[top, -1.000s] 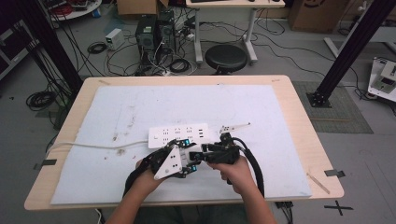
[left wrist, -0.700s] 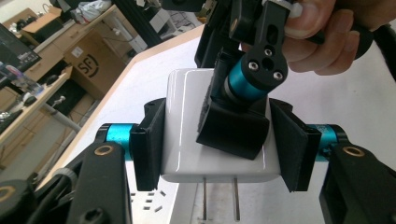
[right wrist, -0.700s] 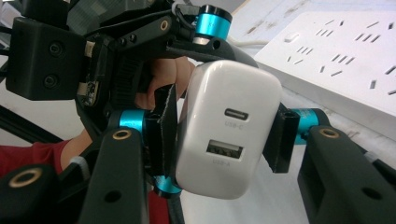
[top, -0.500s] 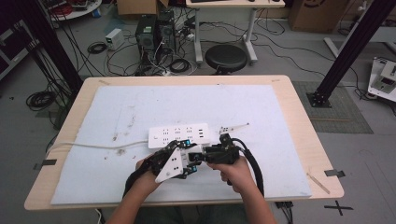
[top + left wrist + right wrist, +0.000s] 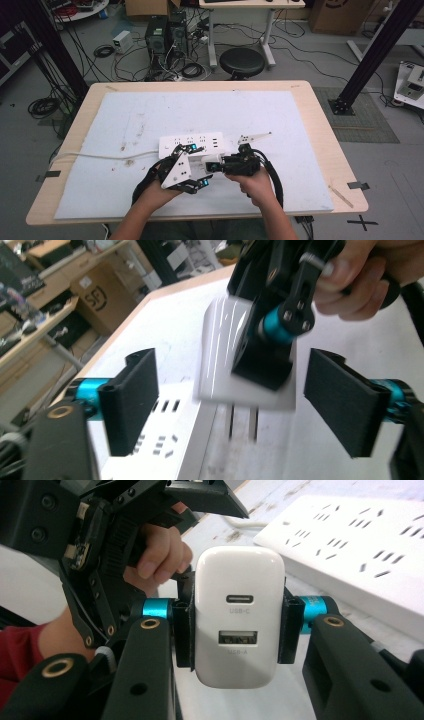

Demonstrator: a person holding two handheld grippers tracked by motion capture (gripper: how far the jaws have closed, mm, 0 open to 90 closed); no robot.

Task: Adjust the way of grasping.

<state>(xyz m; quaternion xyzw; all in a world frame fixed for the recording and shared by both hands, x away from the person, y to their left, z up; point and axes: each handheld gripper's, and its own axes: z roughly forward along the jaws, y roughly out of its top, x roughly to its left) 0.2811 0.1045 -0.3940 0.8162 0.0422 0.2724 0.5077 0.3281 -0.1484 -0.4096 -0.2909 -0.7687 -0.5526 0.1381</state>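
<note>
A robotics or electronics lab, with the look of a test workspace rather than a home or office. A plain wooden table [image 5: 320,130], topped with a scuffed white mat [image 5: 200,115], stands on a grey floor [image 5: 390,200]. Black metal frame posts [image 5: 60,55] rise at the far left and far right of the table. Beyond its far edge, two dark computer towers [image 5: 167,32] sit on the floor among tangled black cables [image 5: 195,67], next to a round black stool [image 5: 242,61] and a white-legged desk [image 5: 240,20]. Cardboard boxes [image 5: 332,15] stand at the far right. Black tape crosses [image 5: 361,222] mark the floor near the table's right corner.
</note>
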